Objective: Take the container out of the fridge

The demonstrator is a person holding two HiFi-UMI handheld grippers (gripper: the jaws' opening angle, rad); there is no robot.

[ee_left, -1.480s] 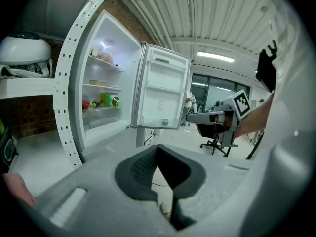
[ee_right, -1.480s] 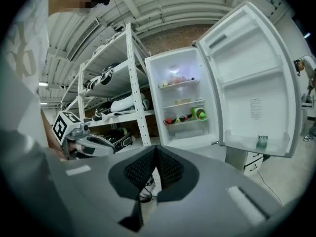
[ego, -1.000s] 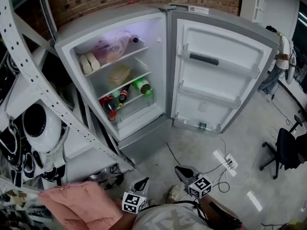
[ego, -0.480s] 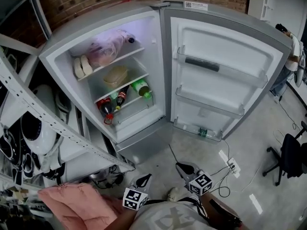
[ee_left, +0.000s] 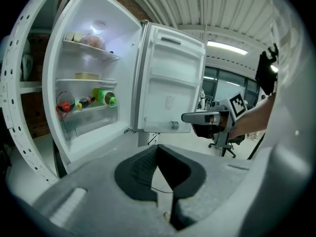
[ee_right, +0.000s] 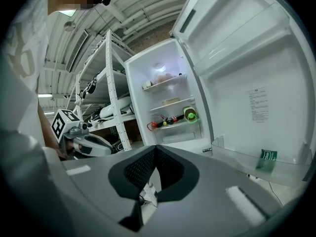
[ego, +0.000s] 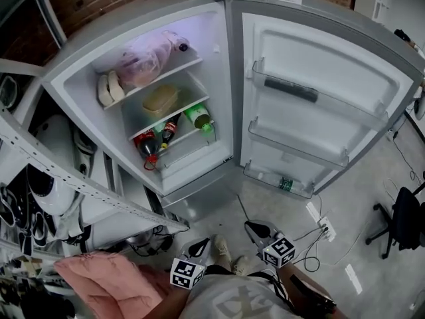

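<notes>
The fridge (ego: 219, 161) stands open with its door swung to the right. A tan lidded container (ego: 161, 100) sits on the middle shelf, also visible in the left gripper view (ee_left: 88, 76) and the right gripper view (ee_right: 171, 101). Above it lie a pink bag (ego: 143, 62) and two pale buns; below it lie several bottles (ego: 174, 130). My left gripper (ego: 200, 246) and right gripper (ego: 253, 228) hang low over the floor, well short of the fridge. Both point toward it, jaws shut, with nothing between them.
A white metal rack (ego: 73, 178) with gear stands left of the fridge. A pink cloth (ego: 109, 284) lies at the bottom left. A power strip (ego: 320, 223) and cables lie on the floor at right, near an office chair (ego: 405, 221). A small green packet (ego: 285, 183) sits in the lowest door shelf.
The fridge has grown larger and nearer in the head view. Both grippers have come forward toward it, still shut and side by side.
</notes>
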